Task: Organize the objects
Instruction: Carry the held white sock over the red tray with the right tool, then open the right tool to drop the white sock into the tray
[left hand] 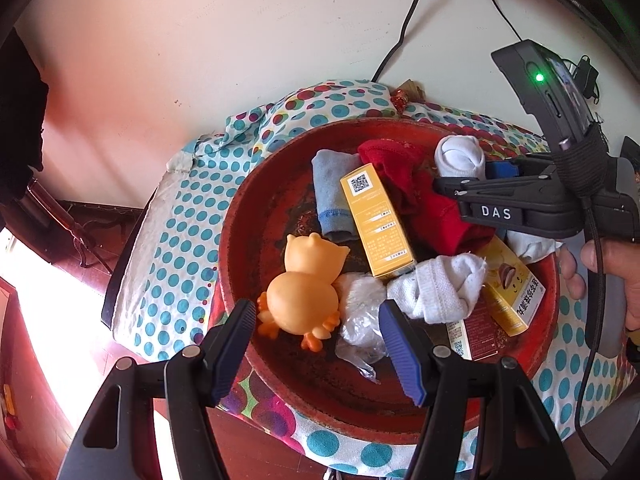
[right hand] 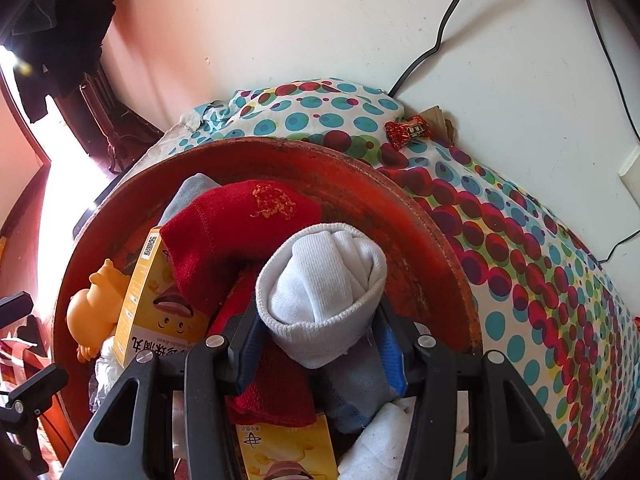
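- Closest in, the left hand-held gripper (left hand: 318, 346) hangs wide open with nothing between its fingers, over the near edge of the red tray (left hand: 240, 208). The orange toy duck (left hand: 304, 288) and a crumpled plastic bag (left hand: 360, 316) lie just ahead of its tips. If it comes down as it is, one finger could snag the bag and drag it along with the duck.
- Just beyond, a loose white sock (left hand: 438, 286) lies over the end of a yellow box (left hand: 376, 220). Pulling either one would likely shift the other.
- Further in, the right hand-held gripper (right hand: 318, 344) is closed around a rolled white sock (right hand: 324, 292), which bulges well past its pads (right hand: 390, 350). The hold seems to be on the soft cuff only, so the roll may slip out or unroll when lifted.
- Under that roll sit a red sock (right hand: 236, 232) and a grey sock (right hand: 352, 392), touching it. Knit fabric clings, so I judge a lift could carry one of them up and drop it outside the tray.
- A second yellow box (left hand: 508, 284) is partly buried by the pile near the right hand (left hand: 616, 276).
- Farthest off, a red wrapped candy (right hand: 408, 132) lies on the dotted cloth (right hand: 520, 240) by the wall, well apart from the tray and easy to overlook.
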Tool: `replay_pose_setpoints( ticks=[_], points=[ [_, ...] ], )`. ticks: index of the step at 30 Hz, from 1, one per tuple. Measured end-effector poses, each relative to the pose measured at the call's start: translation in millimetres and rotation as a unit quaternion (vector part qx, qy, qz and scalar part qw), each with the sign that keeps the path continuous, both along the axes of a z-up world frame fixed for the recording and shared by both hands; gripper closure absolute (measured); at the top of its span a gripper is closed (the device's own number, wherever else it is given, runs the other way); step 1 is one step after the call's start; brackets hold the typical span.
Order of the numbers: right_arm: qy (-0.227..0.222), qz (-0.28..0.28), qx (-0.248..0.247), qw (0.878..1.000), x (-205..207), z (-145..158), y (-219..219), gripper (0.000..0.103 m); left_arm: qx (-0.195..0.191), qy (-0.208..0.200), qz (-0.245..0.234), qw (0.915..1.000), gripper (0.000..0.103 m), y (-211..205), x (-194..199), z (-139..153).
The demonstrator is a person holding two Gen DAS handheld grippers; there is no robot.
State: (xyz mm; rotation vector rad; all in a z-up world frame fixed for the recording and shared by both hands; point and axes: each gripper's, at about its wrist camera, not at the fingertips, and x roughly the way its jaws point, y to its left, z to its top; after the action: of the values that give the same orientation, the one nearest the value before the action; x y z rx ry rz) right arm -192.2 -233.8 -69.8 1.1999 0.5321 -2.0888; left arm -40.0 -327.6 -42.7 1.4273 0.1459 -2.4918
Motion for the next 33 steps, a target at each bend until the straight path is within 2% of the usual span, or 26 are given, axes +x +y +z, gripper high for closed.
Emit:
replay_pose_setpoints(
  ticks=[11,18,21,23,25,29,33],
  points=[
    [0.022,-0.001,0.001,1.0,7.5,1.7,3.0,0.055,0.013,0.011,-0.005,0.9998,0.037,4.1,-2.0,-0.5],
    [0.021,-0.008,-0.007,1.0,9.7,1.5,7.2,0.051,0.01,0.007,-0.001,0.9999,0.037,7.1,-3.4,-3.8],
    [0.024,-0.014,-0.01,1.0,10.1,2.8,9.2,0.04,0.011,0.009,-0.005,0.9999,0.037,9.4,-3.9,-3.8],
    [0.03,-0.019,-0.013,0.999,10.6,4.8,10.6,0.029,0.012,0.009,-0.003,0.9999,0.037,10.3,-4.5,-4.5],
    [0.031,-0.02,-0.018,0.999,11.9,7.1,11.7,0.028,0.012,0.009,-0.004,0.9999,0.037,11.5,-4.7,-5.1],
    [0.03,-0.023,-0.02,0.999,14.6,10.8,13.2,0.017,0.009,0.012,-0.004,0.9999,0.037,14.2,-4.2,-2.8],
    [0.037,-0.022,-0.021,0.999,21.7,16.1,14.1,0.014,0.007,0.015,-0.002,0.9999,0.037,15.5,-4.0,-0.7]
  ],
)
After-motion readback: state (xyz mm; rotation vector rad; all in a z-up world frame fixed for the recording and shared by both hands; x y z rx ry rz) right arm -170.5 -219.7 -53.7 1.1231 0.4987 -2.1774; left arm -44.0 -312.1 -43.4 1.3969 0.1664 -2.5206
